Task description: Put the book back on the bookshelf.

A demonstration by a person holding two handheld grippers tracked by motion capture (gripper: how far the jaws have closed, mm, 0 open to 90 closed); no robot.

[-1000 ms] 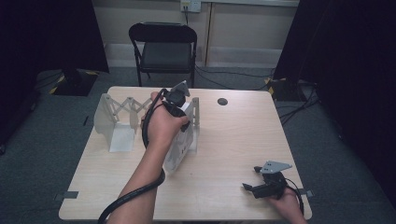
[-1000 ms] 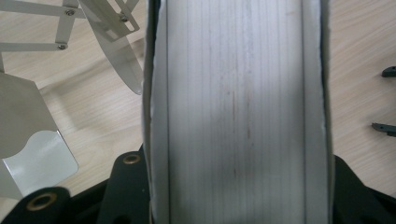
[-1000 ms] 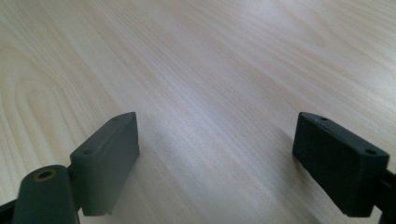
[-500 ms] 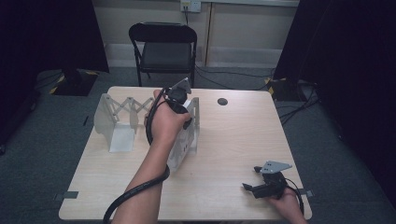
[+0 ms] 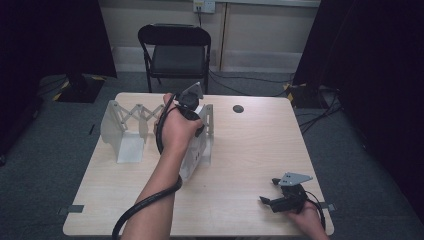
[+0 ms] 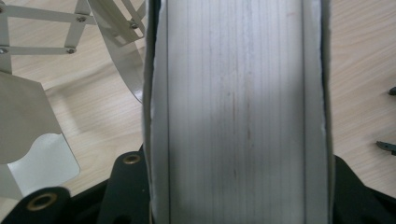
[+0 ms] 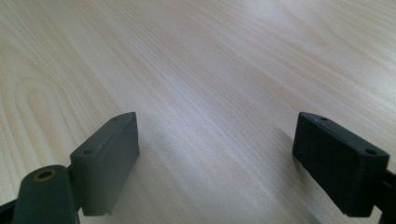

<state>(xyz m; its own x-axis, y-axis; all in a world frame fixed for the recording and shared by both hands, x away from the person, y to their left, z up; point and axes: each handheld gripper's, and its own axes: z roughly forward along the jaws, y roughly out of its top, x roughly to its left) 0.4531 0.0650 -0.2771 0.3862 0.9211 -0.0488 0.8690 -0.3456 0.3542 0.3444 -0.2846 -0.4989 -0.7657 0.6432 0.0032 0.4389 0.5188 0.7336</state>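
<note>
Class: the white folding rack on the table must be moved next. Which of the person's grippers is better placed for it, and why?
Left. The left gripper is at the rack's right end panel, which sits between its jaws. The right gripper rests open on bare table near the front edge, apart from the white folding rack.

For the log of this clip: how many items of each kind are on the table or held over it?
Grippers: 2, left gripper and right gripper
White folding rack: 1
Black disc: 1
Total: 4
</note>
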